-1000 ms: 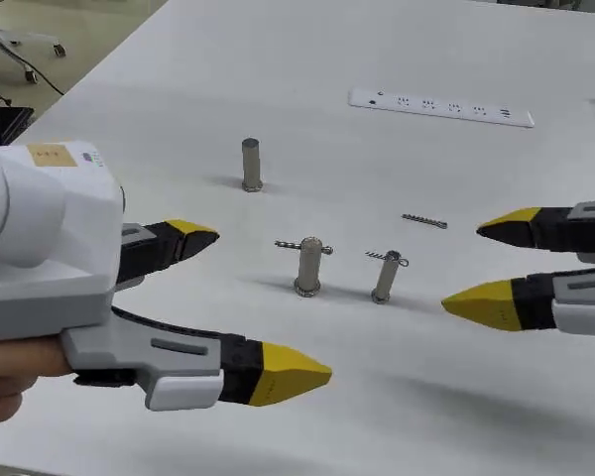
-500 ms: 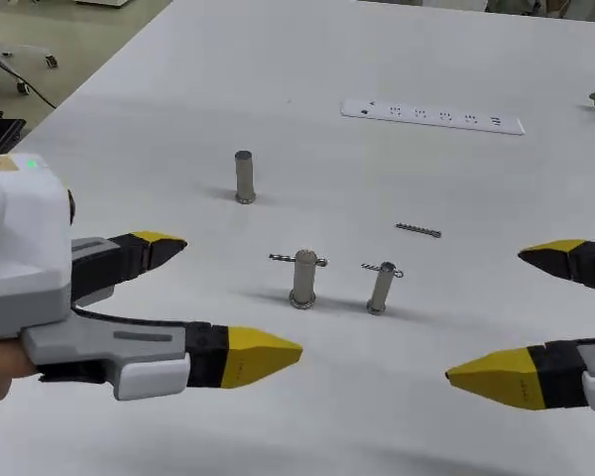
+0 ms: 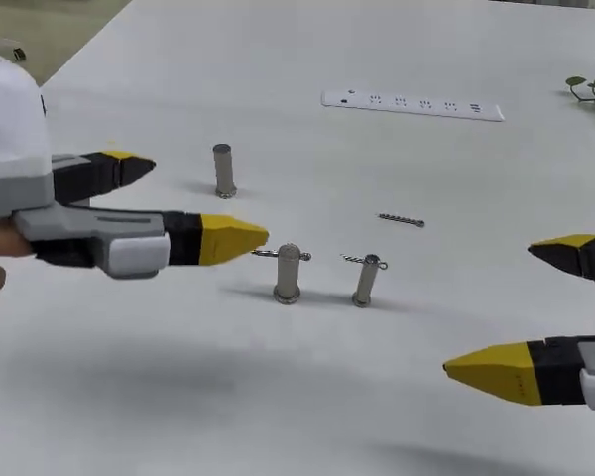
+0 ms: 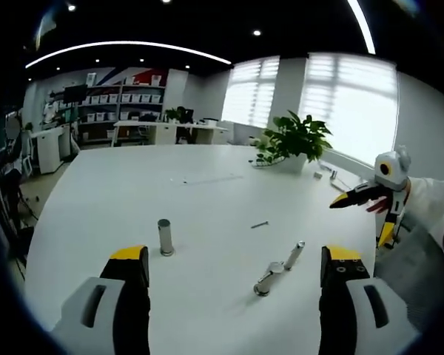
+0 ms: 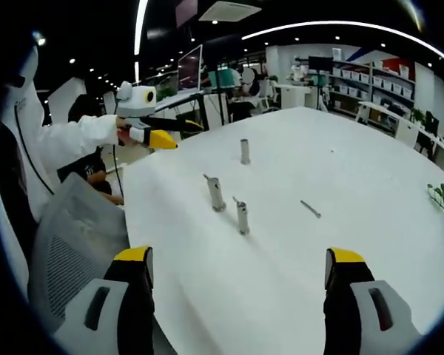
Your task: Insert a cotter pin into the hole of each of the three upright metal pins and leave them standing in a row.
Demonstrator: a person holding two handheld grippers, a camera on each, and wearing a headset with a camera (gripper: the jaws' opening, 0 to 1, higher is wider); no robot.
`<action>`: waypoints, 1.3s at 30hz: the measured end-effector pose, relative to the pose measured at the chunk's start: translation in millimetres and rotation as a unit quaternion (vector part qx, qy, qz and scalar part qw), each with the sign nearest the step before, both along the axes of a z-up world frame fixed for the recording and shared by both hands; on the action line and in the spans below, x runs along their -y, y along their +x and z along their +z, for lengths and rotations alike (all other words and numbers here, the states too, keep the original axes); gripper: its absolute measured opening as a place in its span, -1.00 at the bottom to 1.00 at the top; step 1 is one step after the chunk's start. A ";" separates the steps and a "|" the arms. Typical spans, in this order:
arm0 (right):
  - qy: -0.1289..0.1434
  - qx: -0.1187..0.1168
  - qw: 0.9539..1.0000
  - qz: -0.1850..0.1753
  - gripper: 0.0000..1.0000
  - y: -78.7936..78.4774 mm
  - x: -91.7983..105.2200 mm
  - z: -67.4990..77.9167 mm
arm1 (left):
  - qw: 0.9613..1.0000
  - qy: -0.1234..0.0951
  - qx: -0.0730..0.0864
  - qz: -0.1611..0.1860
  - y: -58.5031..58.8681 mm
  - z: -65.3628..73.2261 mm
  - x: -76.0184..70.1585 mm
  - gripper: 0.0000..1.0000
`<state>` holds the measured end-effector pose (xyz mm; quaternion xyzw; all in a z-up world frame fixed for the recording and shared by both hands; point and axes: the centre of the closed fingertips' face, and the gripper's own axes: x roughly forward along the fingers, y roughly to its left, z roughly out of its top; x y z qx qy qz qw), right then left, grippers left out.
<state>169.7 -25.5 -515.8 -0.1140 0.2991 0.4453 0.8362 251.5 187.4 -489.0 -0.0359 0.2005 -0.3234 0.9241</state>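
Right now my left claw (image 3: 206,198) is spread wide and grips nothing; in the head view its nearer yellow tip hangs just beside the cotter pin of the middle metal pin (image 3: 288,273), above the table (image 3: 178,397). My right claw (image 3: 493,307) is spread just as wide and carries nothing, and it sits well apart from the pins.

Looking along the left claw (image 4: 235,255), the bare metal pin (image 4: 164,237) stands ahead, just above its left jaw. The two pins that carry cotter pins stand ahead too, nearer its right jaw: the middle one (image 4: 265,277) and the end metal pin (image 4: 294,255). The loose cotter pin (image 4: 260,224) lies flat on the table beyond them, about midway across the gap. Further off to that side I see the right claw (image 4: 370,200) and a potted plant (image 4: 292,140).

Looking along the right claw (image 5: 238,256), all three pins stand ahead of the gap: the end one (image 5: 242,217) closest, then the middle one (image 5: 215,194), and the bare one (image 5: 245,151) furthest. The loose cotter pin (image 5: 309,208) lies ahead towards its right jaw. A white power strip (image 3: 412,104) lies far beyond both claws.
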 end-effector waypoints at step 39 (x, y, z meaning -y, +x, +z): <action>0.011 -0.045 0.998 -0.049 0.74 -3.0 21.0 -23.0 | 0.994 0.088 -0.017 0.063 118.9 -77.3 -15.9 -0.48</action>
